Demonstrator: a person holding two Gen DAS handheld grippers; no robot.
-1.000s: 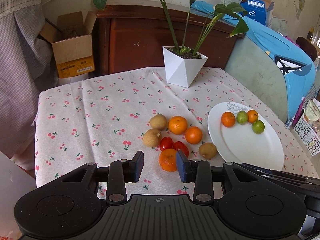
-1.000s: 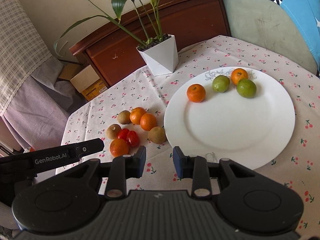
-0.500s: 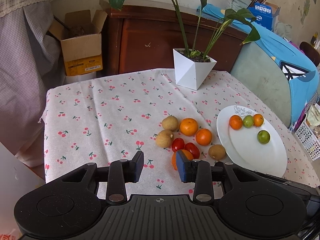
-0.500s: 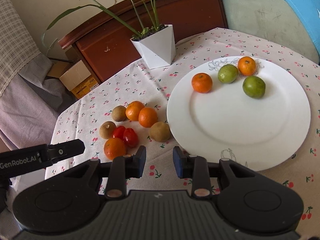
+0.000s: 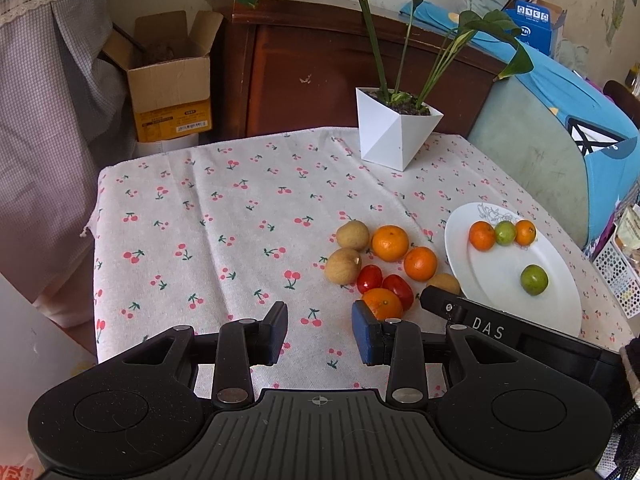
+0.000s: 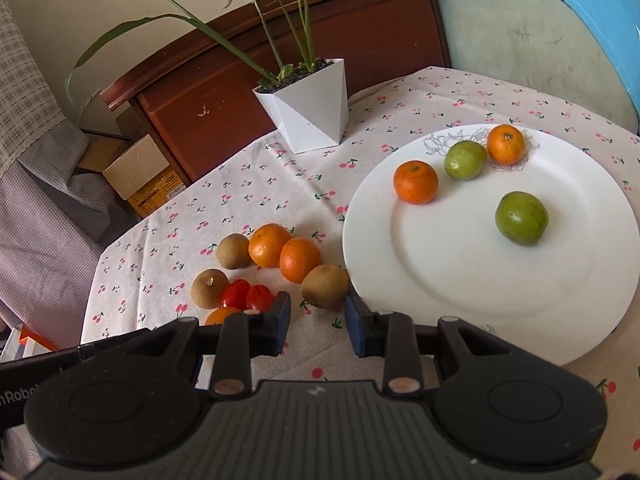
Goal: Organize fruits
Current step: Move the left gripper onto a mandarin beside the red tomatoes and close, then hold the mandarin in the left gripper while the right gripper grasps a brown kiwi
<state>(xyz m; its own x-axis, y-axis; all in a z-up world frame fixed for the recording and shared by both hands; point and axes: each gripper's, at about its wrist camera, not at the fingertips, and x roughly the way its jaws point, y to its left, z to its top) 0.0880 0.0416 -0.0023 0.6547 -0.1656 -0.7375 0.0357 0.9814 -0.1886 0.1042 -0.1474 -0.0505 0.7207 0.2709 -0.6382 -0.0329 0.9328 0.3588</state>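
A white plate (image 6: 460, 280) holds two oranges and two green fruits; it also shows in the left wrist view (image 5: 560, 304). Left of it on the cherry-print cloth lies a cluster: three oranges, three brown kiwis, two red tomatoes. My right gripper (image 6: 318, 322) is open and empty, just in front of the nearest kiwi (image 6: 325, 285). My left gripper (image 5: 320, 330) is open and empty, low over the cloth, its right finger beside the near orange (image 5: 382, 303). The right gripper's finger (image 5: 472, 314) shows in the left wrist view.
A white angular plant pot (image 5: 394, 134) stands at the table's back. Behind are a brown wooden cabinet (image 5: 320, 80) and a cardboard box (image 5: 168, 84). A green and blue chair (image 5: 560, 148) stands at the right. The table's left edge (image 5: 96, 240) drops off.
My left gripper has shifted left, so the fruit cluster now lies to its right. My right gripper has moved forward and down toward the nearest kiwi and the plate.
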